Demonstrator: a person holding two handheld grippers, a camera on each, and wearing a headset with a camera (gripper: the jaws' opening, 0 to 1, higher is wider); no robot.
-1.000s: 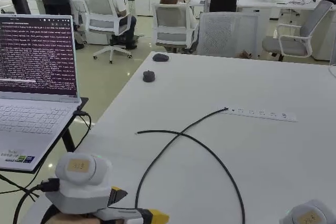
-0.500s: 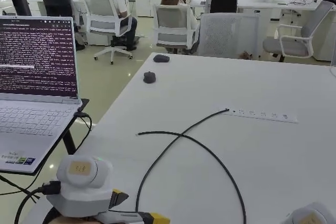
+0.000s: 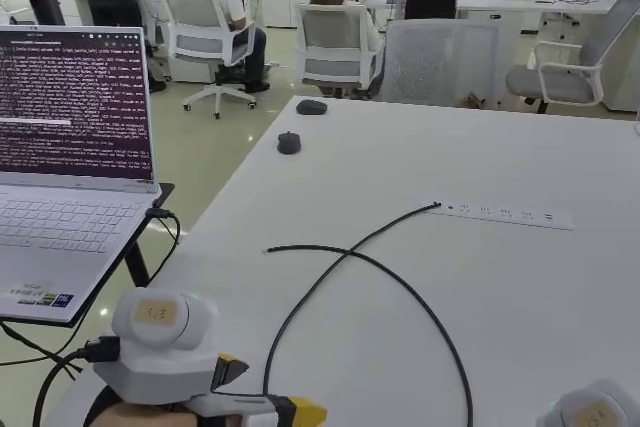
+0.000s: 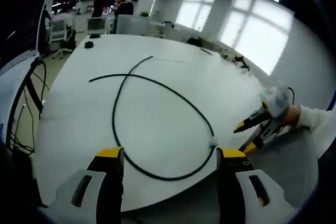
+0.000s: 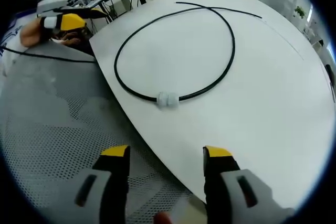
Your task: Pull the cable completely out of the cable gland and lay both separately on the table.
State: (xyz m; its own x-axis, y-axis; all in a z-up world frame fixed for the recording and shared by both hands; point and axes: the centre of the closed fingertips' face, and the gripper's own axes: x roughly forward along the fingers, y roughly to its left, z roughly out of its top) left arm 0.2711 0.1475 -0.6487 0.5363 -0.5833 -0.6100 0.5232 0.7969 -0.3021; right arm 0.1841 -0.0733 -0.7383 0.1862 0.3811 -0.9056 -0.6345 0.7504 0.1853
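Observation:
A long black cable (image 3: 400, 287) lies in a big loop on the white table (image 3: 560, 307) and crosses itself near the middle. A small white cable gland (image 5: 168, 98) sits on the cable at the near side of the loop, close to the table edge; it also appears as a pale bead (image 4: 212, 142) in the left gripper view. My left gripper (image 4: 170, 153) is open and empty, off the table's near left corner (image 3: 270, 392). My right gripper (image 5: 166, 152) is open and empty too, just short of the edge, a little way from the gland.
An open laptop (image 3: 70, 147) stands on a stand to the left. A white power strip (image 3: 505, 215) and two dark mice (image 3: 289, 143) lie farther back on the table. Office chairs and people are beyond it. A grey mesh seat (image 5: 52, 129) lies below the right gripper.

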